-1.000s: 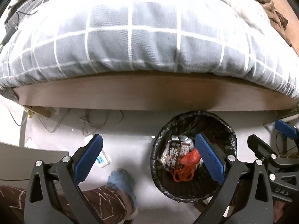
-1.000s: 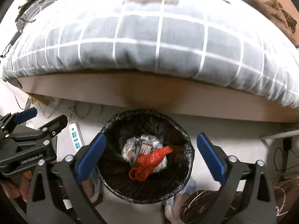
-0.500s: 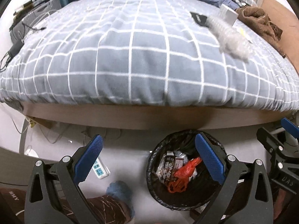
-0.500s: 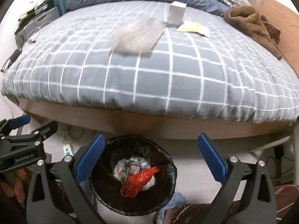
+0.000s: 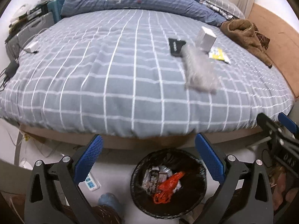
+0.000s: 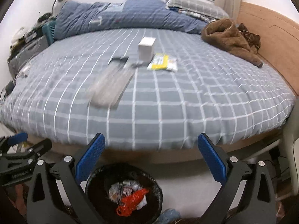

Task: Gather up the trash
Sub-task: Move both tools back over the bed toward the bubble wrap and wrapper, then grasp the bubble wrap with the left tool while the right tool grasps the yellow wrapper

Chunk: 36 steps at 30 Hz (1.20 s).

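Beyond open jaws (both empty), wrapper (image 5: pixel 200 72)

Left hand-held gripper (image 5: pixel 148 161) and right hand-held gripper (image 6: pixel 151 160) both gape wide, holding nothing.

My left tongs (image 5: pixel 148 158) and right tongs (image 6: pixel 151 156) hang side by side over the floor, with the trash bin (image 5: pixel 200 160) below and between them, standing on the floor just before the bed (image 6: pixel 149 112) edge; crumpled wrappers and a plastic bag (image 6: pixel 132 198) lie in it. On the bed beyond, a blurred clear plastic package (image 6: pixel 110 85) lies nearest me, with a flat pouch (image 5: pixel 175 46) behind it, a small box (image 6: pixel 146 48) standing further back, and a flat packet (image 6: pixel 161 61) just right of the box. A bundled garment (image 6: pixel 229 37) lies at the far right by the headboard (image 6: pixel 271 37), a rolled duvet (image 6: pixel 121 15) runs along the far side, and a power strip (image 5: pixel 90 182) lies on the floor left of the bin.
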### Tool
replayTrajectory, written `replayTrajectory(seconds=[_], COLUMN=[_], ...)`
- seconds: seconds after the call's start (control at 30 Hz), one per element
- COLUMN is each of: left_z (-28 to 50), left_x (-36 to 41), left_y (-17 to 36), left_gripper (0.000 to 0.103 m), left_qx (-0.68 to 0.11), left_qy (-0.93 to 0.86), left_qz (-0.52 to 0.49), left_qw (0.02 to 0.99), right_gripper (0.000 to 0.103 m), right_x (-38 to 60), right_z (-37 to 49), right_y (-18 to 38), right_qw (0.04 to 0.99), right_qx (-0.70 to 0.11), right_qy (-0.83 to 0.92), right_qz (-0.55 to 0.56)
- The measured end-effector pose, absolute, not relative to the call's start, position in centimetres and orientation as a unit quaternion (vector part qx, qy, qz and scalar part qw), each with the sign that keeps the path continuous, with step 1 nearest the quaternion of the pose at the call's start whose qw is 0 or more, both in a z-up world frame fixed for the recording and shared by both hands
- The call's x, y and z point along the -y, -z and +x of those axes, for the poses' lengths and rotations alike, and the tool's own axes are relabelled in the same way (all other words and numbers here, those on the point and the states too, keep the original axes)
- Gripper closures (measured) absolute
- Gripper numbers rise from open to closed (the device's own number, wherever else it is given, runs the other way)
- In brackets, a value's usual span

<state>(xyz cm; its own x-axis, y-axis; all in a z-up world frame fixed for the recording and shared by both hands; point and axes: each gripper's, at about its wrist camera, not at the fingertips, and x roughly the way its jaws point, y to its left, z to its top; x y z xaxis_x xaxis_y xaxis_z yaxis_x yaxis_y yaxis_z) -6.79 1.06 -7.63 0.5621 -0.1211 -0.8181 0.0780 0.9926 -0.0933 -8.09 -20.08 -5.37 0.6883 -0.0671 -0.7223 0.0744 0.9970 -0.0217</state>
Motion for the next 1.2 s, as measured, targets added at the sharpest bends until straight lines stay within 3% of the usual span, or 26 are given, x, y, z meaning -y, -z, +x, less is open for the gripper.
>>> replayTrajectory(seconds=[0.47,1.2], left_z=[1.1,7.8], left_x=[4.0,8.4], left_y=[4.6,10.1], left_gripper=[0.006,0.006], left_qx=[-0.445,-0.477], left_qy=[0.093,0.103], left_qz=[-0.014,-0.008], left_qw=[0.891,0.873], right_gripper=[0.008,0.015], right_x=[25.5,26.3], right_z=[2.4,17.7], right_y=[1.6,8.7], right_qw=[0.928,0.904], right_qx=[-0.366,-0.425], right_qy=[0.068,0.041], right_qz=[0.004,0.002])
